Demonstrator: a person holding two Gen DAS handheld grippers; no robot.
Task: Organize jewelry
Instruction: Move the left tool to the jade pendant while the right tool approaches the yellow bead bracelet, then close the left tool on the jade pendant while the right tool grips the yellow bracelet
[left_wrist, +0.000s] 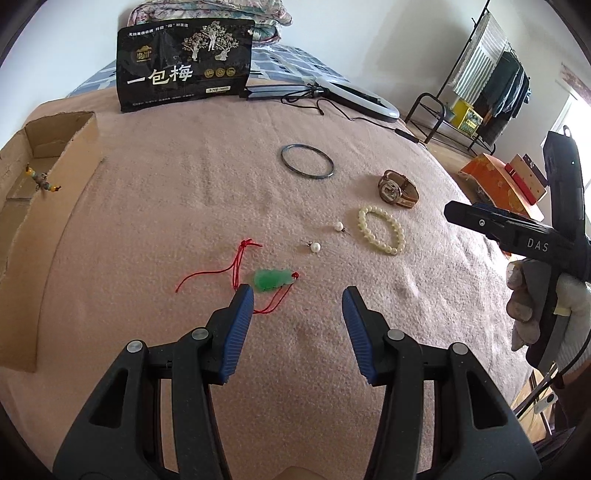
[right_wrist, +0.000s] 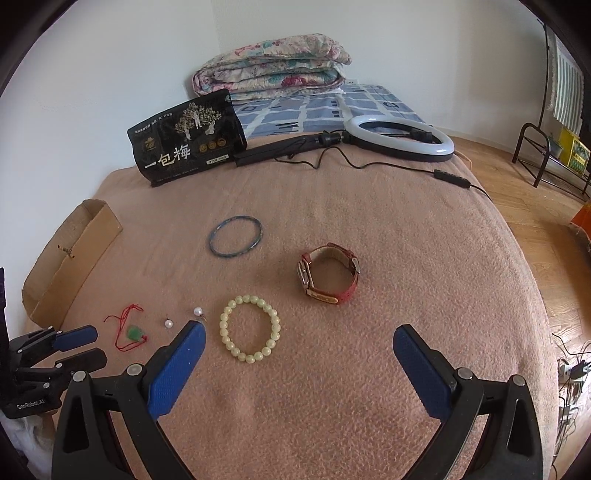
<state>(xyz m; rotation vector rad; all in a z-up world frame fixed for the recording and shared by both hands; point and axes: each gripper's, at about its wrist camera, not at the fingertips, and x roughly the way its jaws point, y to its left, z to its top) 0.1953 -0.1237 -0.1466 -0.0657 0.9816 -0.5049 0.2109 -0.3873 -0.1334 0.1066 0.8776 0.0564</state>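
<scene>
Jade pendant (left_wrist: 272, 280) on red cord lies just ahead of my left gripper (left_wrist: 297, 301), at its left fingertip; jaws apart, nothing between them. Two pearl earrings (left_wrist: 315, 246) farther ahead. Bead bracelet (right_wrist: 249, 329) sits just ahead of my right gripper (right_wrist: 299, 341) (jaws wide, empty), watch (right_wrist: 328, 274) beyond it, bangle (right_wrist: 235, 235) farther still.

- Green pendant (left_wrist: 272, 280) on a red cord, flat on the pink blanket, nearest the cardboard box (left_wrist: 44, 177).
- Two pearl earrings (left_wrist: 315, 246), loose, between pendant and bracelet.
- Pale bead bracelet (right_wrist: 249, 328), flat.
- Watch (right_wrist: 330, 273), on its side, strap looped.
- Thin dark bangle (right_wrist: 235, 236), flat, farthest back.
- Beaded trinket (left_wrist: 41, 181) at the box.
</scene>
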